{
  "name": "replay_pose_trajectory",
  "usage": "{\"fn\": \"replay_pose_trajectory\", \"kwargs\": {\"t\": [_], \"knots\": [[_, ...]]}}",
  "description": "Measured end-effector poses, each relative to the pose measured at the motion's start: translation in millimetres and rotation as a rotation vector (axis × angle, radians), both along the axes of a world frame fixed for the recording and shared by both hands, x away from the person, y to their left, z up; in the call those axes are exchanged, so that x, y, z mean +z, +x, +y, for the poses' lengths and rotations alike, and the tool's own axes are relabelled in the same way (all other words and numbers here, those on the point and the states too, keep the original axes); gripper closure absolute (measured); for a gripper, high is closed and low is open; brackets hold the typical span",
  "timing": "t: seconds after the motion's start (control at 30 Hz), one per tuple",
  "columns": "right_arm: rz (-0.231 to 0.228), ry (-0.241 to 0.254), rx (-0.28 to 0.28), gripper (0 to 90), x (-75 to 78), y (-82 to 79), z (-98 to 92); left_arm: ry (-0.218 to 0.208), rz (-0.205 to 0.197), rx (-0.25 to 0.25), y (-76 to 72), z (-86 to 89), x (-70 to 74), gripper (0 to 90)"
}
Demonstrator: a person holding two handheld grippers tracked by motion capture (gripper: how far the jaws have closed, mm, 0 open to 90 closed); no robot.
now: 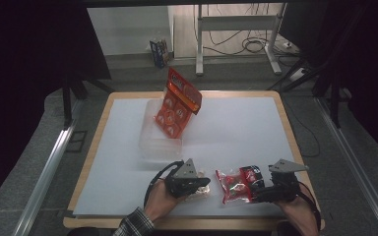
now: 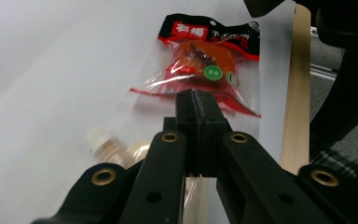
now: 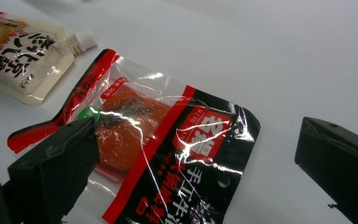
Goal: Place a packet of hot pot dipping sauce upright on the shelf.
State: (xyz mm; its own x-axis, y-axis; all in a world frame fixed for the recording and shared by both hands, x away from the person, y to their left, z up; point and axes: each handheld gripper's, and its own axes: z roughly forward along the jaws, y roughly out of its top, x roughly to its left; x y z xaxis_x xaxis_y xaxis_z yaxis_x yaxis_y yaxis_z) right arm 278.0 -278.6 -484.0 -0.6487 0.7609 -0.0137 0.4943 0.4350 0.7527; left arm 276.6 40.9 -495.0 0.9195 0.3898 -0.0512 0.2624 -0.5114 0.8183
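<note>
A red-and-black snack packet (image 1: 234, 186) (image 3: 168, 140) lies flat near the table's front edge. My right gripper (image 1: 255, 186) (image 3: 196, 126) stands open over it, one jaw above its clear window and the other beyond its black end. A cream spouted pouch (image 1: 198, 192) (image 3: 23, 56) (image 2: 114, 149) lies just left of the packet. My left gripper (image 1: 203, 184) (image 2: 196, 100) hovers over that pouch with its jaws pressed together, pointing toward the packet (image 2: 205, 60). Nothing shows between its tips.
A clear plastic tray (image 1: 160, 140) sits at the table's middle left, with an orange-red multi-pack (image 1: 178, 102) leaning upright in it. The white mat (image 1: 236, 128) ends at a wooden rim (image 2: 298, 93). A small box (image 1: 159, 52) and desk legs stand on the floor beyond.
</note>
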Motion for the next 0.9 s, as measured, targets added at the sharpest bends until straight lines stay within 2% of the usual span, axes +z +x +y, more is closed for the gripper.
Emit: {"fn": "replay_pose_trajectory", "kwargs": {"t": [0.03, 0.2, 0.4, 0.43, 0.5, 0.6, 0.63, 0.67, 0.73, 0.8, 0.83, 0.9], "knots": [[0.012, -0.003, -0.004, 0.0, -1.2, -0.2, -1.0, 0.008, -0.006, -0.009, 2.3, -6.7, -0.8, 90.0], [0.046, -0.027, -0.015, 0.0, -3.7, -0.9, -2.2, -0.006, 0.003, -0.019, 7.9, -24.2, -5.2, 89.9], [0.041, -0.019, -0.004, 0.0, -1.0, -3.4, -2.9, 0.019, 0.010, -0.028, 15.2, -43.9, -13.6, 89.9], [0.042, -0.016, -0.001, 0.0, -0.8, -3.6, -3.1, 0.013, 0.017, -0.025, 15.9, -46.0, -15.1, 89.9], [0.042, -0.020, 0.000, 0.0, -0.7, -3.9, -3.1, 0.026, 0.026, -0.032, 18.6, -49.9, -18.5, 89.9], [0.063, -0.034, -0.003, 0.0, -2.2, -3.5, -2.3, 0.028, 0.037, -0.034, 19.3, -53.4, -21.5, 89.9], [0.070, -0.037, -0.003, 0.0, -3.0, -3.6, -1.5, 0.052, 0.038, -0.041, 19.2, -56.4, -23.7, 89.9], [0.070, -0.037, -0.003, 0.0, -3.0, -3.6, -1.5, 0.052, 0.038, -0.041, 19.2, -56.4, -23.7, 89.9], [0.080, -0.049, -0.004, 0.4, -3.7, -3.6, -0.5, 0.106, 0.035, -0.051, 19.1, -58.2, -26.5, 90.0], [0.078, -0.039, -0.008, 1.5, -2.2, -3.9, -1.3, 0.120, 0.035, -0.049, 18.9, -58.3, -27.8, 90.0], [0.074, -0.033, -0.009, 2.2, -1.1, -4.0, -2.1, 0.158, 0.027, -0.049, 19.2, -58.0, -30.6, 90.0], [0.070, -0.025, -0.013, 2.6, -0.3, -4.0, -2.9, 0.153, 0.034, -0.044, 18.5, -56.9, -32.3, 90.0]]}}
